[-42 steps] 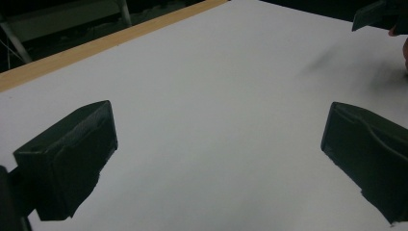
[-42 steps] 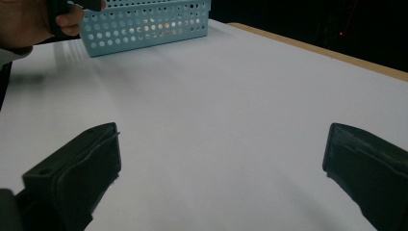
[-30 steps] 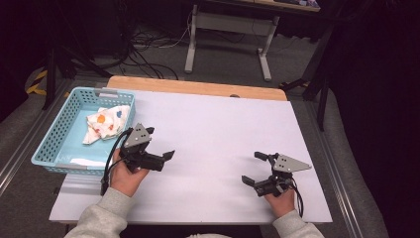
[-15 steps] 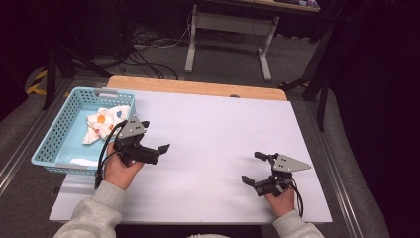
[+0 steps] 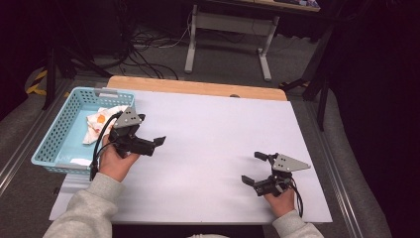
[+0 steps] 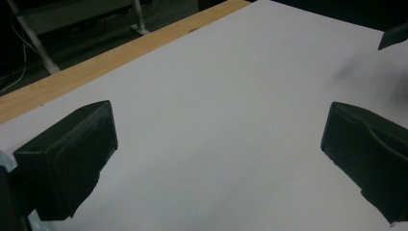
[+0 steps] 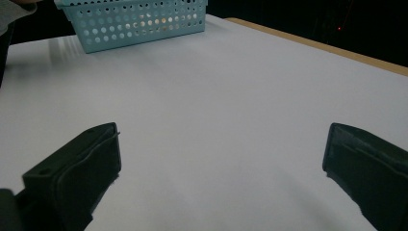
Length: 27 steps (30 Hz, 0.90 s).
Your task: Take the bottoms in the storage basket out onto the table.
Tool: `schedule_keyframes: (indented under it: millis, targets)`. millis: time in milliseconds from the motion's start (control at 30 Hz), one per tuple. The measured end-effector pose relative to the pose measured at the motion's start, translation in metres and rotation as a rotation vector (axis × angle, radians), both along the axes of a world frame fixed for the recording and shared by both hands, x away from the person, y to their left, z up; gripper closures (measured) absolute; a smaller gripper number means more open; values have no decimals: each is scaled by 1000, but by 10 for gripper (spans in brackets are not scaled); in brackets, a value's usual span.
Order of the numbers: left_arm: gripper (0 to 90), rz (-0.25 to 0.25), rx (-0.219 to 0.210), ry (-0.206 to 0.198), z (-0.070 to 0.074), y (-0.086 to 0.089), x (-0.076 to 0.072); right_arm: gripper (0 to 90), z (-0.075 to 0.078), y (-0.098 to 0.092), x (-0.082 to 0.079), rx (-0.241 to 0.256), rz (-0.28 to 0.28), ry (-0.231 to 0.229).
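On the left of the white table top, a hand holds my left gripper just right of a light blue basket. Its jaws are wide apart and point right across the table, with nothing between them. The left gripper view has this gripper over bare white surface. My right gripper rests near the front right, open and empty, its jaws pointing left. The right gripper view looks past this gripper to the basket at the far end. In the basket lies a crumpled white cloth with orange marks.
A strip of bare wood runs along the table's far edge. Behind the table stand a white desk frame and cables on the floor. A dark tip of the other gripper shows in the left gripper view's upper right corner.
My left gripper has moved left and a little back, closer to the basket. The right gripper has stayed where it was.
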<state>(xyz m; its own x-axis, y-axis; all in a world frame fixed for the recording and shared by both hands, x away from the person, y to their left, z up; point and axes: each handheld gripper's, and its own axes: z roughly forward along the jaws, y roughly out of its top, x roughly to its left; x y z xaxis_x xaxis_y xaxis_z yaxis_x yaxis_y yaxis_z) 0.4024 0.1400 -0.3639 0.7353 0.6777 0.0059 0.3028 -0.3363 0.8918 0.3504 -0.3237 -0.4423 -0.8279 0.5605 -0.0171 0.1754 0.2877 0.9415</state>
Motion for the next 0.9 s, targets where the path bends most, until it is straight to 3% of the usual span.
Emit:
schedule_keyframes:
  millis: [900]
  targets:
    - [1,47,19,9,21,30,26,5,-1,0,1,-8,-19,8]
